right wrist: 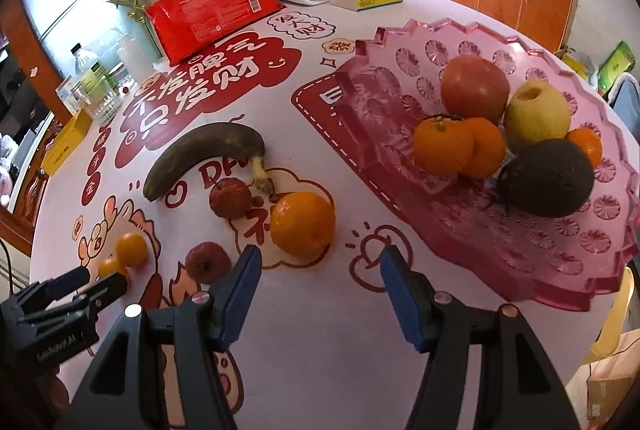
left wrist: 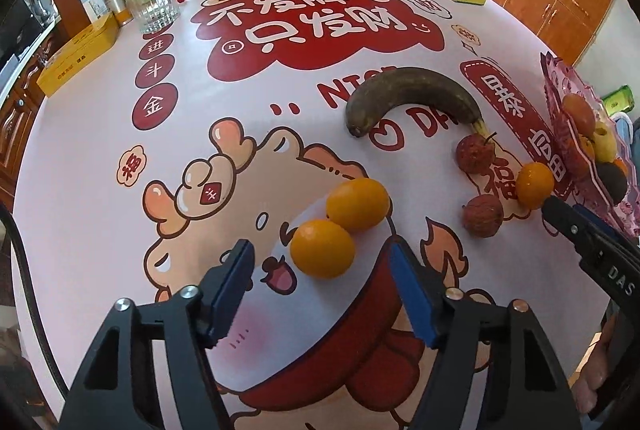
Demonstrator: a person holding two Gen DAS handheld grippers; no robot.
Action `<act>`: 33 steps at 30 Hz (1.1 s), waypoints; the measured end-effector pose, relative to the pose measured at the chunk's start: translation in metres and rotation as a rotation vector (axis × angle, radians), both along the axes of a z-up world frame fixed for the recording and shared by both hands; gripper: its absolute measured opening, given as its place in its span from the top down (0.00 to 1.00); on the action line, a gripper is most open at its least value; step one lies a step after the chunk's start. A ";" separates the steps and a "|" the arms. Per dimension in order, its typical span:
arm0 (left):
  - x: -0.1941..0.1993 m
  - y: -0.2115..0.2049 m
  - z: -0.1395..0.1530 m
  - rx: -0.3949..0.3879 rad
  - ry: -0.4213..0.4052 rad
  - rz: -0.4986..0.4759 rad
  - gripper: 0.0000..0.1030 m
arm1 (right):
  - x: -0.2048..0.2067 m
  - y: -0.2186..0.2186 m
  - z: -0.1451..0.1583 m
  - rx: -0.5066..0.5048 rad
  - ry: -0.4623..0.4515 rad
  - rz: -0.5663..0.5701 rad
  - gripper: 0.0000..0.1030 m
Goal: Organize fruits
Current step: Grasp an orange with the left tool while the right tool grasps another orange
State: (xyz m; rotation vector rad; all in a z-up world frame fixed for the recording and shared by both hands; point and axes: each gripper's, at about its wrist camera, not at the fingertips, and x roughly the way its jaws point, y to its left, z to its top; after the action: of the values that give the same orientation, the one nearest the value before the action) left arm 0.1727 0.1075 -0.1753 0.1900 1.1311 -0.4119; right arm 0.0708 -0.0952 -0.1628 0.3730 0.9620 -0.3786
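Fruit is split two ways: part already piled in the pink tray at the desk's right edge, the rest loose on the printed desk cover.

Tray load: a red apple, a yellow apple, an avocado and several oranges, all bunched toward the side nearest the person. Likely the collection point, so judging by that the loose pieces go there next.

Loose items, mid-desk: a dark overripe banana, two wrinkled red fruits, a large orange, and a pair of small oranges touching each other, the near small orange and the far small orange.

Left gripper: jaws spread, pads clear of everything. It points steeply down with the near small orange just ahead of the fingertips, roughly centred on the gap. Reads as lining up for a pinch on that one; the far one touches it, so it may roll when the jaws close.

Right gripper: jaws spread, nothing between them. It points down at the large orange, which sits just beyond the fingertips, slightly toward the left finger. The tray is close on its right, so that hand has the short carry. One wrinkled red fruit sits just beside the left finger and could get nudged.

No pick made yet by either hand, as far as I can judge.
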 end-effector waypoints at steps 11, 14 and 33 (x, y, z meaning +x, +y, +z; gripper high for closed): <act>0.005 0.000 -0.008 -0.019 0.012 0.013 0.45 | 0.021 0.006 -0.012 -0.036 0.021 -0.010 0.39; 0.008 -0.001 -0.011 -0.029 0.027 0.020 0.52 | 0.025 0.006 -0.014 -0.053 0.028 -0.013 0.40; -0.002 0.000 0.002 -0.026 -0.012 0.029 0.68 | 0.025 0.013 -0.010 -0.054 0.008 0.076 0.61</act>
State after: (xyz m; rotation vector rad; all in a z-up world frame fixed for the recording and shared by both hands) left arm 0.1708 0.1073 -0.1735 0.1530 1.1150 -0.3989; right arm 0.0956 -0.0820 -0.1731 0.2855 0.9691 -0.3359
